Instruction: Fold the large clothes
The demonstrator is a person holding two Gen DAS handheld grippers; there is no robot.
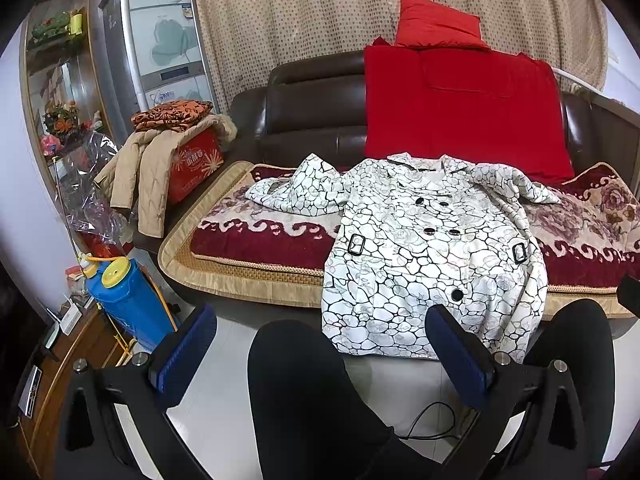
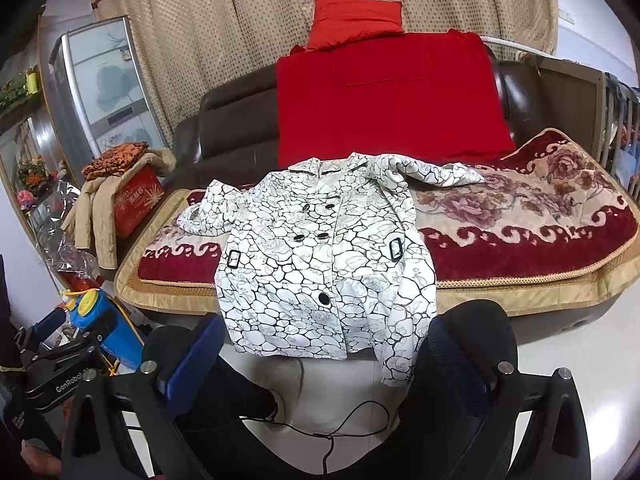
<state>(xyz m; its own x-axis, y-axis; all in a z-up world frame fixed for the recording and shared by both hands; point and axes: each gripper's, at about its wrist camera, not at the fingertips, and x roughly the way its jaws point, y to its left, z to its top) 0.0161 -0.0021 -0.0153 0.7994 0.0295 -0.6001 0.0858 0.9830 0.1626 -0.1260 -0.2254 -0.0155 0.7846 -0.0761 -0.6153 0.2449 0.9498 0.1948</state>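
Right now the white coat (image 1: 432, 248) with its black cracked pattern lies face up and buttoned on the flowered sofa cover (image 1: 272, 224), its collar toward the sofa back and its hem hanging over the front edge toward the floor. One sleeve is bunched out to the coat's side near the red box (image 1: 196, 168); the other is folded loosely across the cover on the opposite side. Two black buckles sit at its waist (one on each side). Behind it a red blanket (image 1: 460, 112) leans on the dark sofa (image 1: 312, 120), with a red pillow (image 1: 438, 22) on top. Both grippers hang back from the coat, above the person's dark-trousered knees (image 1: 304, 392). The left gripper (image 1: 320, 360) is spread wide and holds nothing; the right gripper (image 2: 324, 364) likewise gapes wide, empty. A blue bottle (image 1: 128, 304) stands on the floor to the left.
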